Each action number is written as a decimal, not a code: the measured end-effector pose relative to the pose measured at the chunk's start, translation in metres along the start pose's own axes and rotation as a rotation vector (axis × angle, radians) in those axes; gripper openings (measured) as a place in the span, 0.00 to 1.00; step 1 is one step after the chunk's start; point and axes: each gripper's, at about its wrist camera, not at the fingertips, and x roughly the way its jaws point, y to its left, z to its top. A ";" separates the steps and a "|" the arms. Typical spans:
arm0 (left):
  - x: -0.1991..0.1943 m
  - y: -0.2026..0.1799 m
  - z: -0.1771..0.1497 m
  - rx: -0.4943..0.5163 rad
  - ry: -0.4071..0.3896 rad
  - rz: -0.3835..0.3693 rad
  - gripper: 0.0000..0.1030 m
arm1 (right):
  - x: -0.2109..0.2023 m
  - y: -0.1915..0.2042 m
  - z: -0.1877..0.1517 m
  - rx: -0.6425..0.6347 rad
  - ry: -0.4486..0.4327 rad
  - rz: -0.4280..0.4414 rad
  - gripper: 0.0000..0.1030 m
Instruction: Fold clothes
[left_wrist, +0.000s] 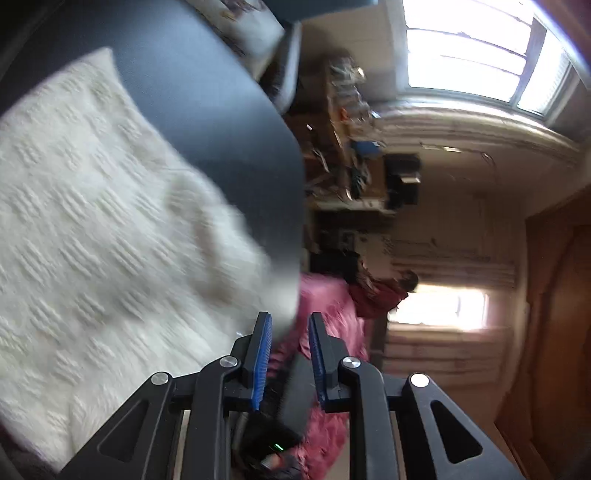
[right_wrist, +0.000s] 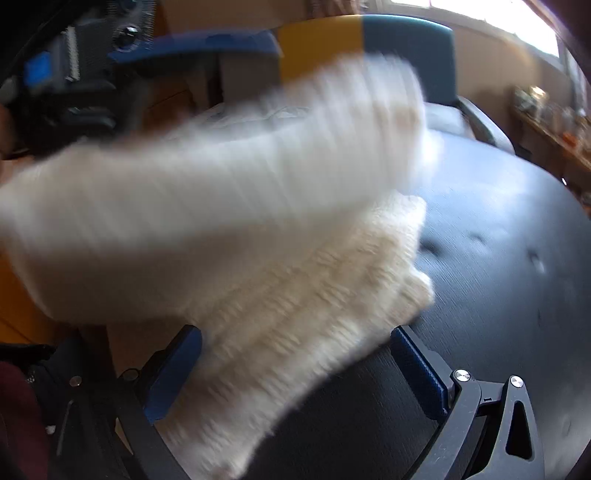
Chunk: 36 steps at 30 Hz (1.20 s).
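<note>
Cream-white knit, thick and ribbed with a raised block pattern: one sweater (right_wrist: 295, 280) lies on the dark round table (right_wrist: 498, 258), part of it flat on the top and one blurred flap lifted above the rest. In the right wrist view the right gripper (right_wrist: 295, 373) has its two blue-padded fingers spread wide, with the near edge of the sweater lying between them; the pads do not press on it. In the left wrist view the same knit (left_wrist: 110, 221) fills the left side, draped up to the curved table edge (left_wrist: 236, 129). The left gripper (left_wrist: 290, 354) sits just past that edge, beside the sweater's corner, its two ribbed blue pads parted by a narrow gap with nothing pinched in it. Below it is a pink fuzzy fabric (left_wrist: 332, 317). Behind the table stands one chair (right_wrist: 406, 40) with a blue and yellow back. Two bright windows show on the far wall, and a cluttered wooden shelf (left_wrist: 347, 122) stands against it.
</note>
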 end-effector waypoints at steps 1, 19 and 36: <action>0.001 -0.008 -0.004 0.021 0.019 -0.013 0.18 | -0.004 -0.002 -0.004 0.011 0.001 -0.011 1.00; -0.158 0.069 0.005 0.287 -0.241 0.294 0.18 | -0.100 0.078 0.041 -0.044 -0.047 0.258 1.00; -0.096 0.089 -0.032 0.572 0.010 0.271 0.11 | -0.021 0.049 -0.009 0.278 0.182 0.507 1.00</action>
